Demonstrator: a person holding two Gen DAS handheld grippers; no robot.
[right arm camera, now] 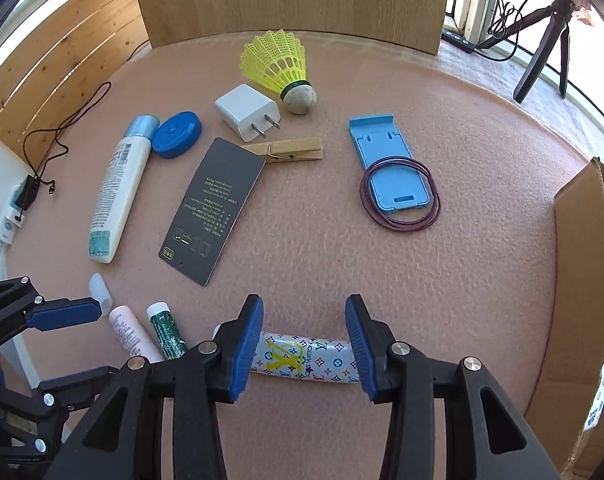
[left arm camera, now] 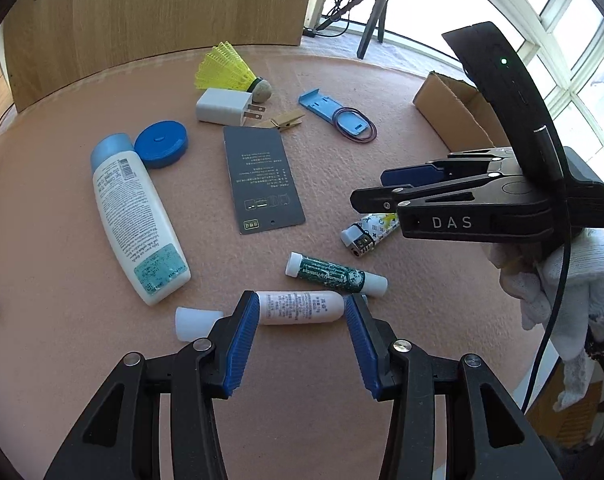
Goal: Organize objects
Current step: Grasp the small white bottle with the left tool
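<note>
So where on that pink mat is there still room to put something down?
Bare mat lies between the blue stand, cardboard box and lighter. It is crowded around the dark card, charger, white bottle and small tubes.

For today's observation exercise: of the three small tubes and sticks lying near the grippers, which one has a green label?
The lip balm stick, dark green with white ends. The pale pink tube beside it and the patterned lighter show no green label.

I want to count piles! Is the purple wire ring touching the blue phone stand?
Touching. In the right wrist view the purple wire ring lies looped over the blue phone stand, crossing its middle and circling its lower end.
</note>
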